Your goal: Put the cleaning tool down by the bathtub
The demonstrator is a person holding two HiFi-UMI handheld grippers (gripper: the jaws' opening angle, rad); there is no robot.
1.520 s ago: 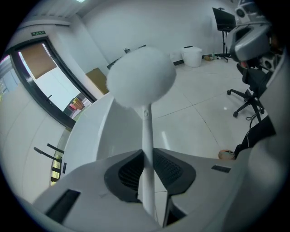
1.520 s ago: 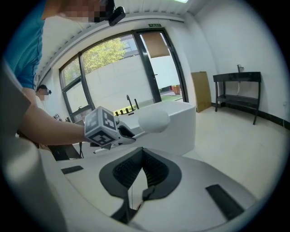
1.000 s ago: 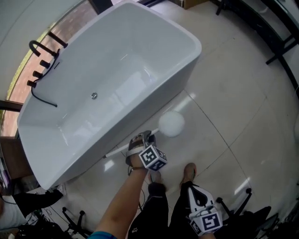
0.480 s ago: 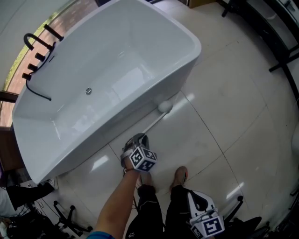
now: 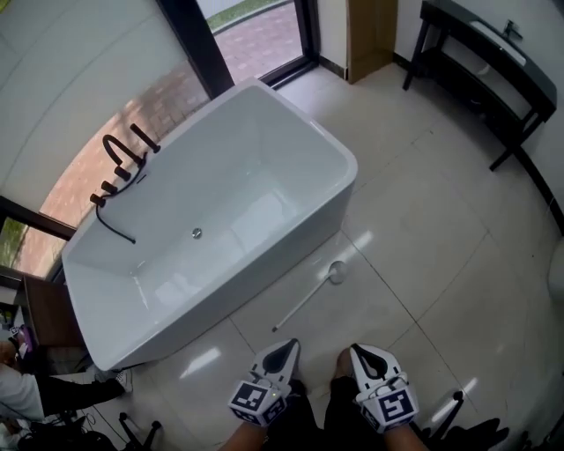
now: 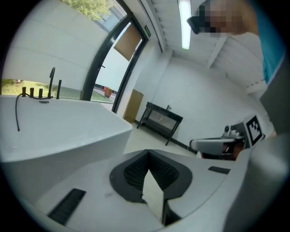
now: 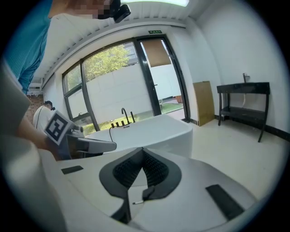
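The cleaning tool (image 5: pixel 307 299), a thin white stick with a round white head, lies flat on the tiled floor next to the white bathtub (image 5: pixel 308 128), its head towards the tub's near corner. Nothing holds it. My left gripper (image 5: pixel 288 347) is drawn back close to my body, short of the tool's handle end, with its jaws shut and nothing between them (image 6: pixel 147 152). Beside it, my right gripper (image 5: pixel 357 351) is also shut and empty (image 7: pixel 142 150). The tub shows in the left gripper view (image 6: pixel 68 131) and in the right gripper view (image 7: pixel 154 129).
A black faucet set (image 5: pixel 119 154) stands on the tub's far rim. A black console table (image 5: pixel 485 53) is along the back right wall and a wooden panel (image 5: pixel 370 26) by the window. Tripod legs (image 5: pixel 137 427) and a seated person (image 5: pixel 22 392) are at the lower left.
The left gripper let go of the cleaning tool, which now lies on the floor by the tub. That gripper pulled back to my body and shut. The head view lifted.
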